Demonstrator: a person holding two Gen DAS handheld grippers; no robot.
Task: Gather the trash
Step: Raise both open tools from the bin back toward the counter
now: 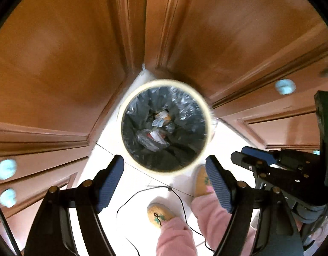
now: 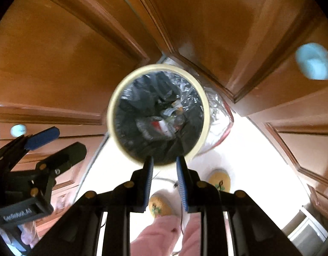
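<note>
The round bin (image 1: pixel 166 125) stands on the pale floor (image 1: pixel 112 155) in the corner where the wooden cabinet doors (image 1: pixel 57 64) meet, and both tools look nearly straight down into it. In the left wrist view it lies at about twelve o'clock from the left tool (image 1: pixel 165 182), whose pads stand wide apart with nothing between them; the right tool (image 2: pixel 165 182) has its pads only a narrow gap apart, also empty, and its tips overlap the bin's near rim at six o'clock in its own view. Inside, a dark plastic liner (image 1: pixel 185 115) holds crumpled wrappers and bits of paper (image 1: pixel 157 128) at the bottom. The liner looks thin, soft and slippery, so it will likely sag and stretch under a pinch; the load seems light, mostly paper and film. The best hold is probably the liner's edge where it folds under the cream rim (image 1: pixel 208 115), gathered into a bunch at opposite sides, say three and nine o'clock, rather than a single layer that could tear. The person's slippers (image 1: pixel 159 213) and a thin black cable (image 1: pixel 129 200) lie on the floor at six o'clock, near enough to snag.
</note>
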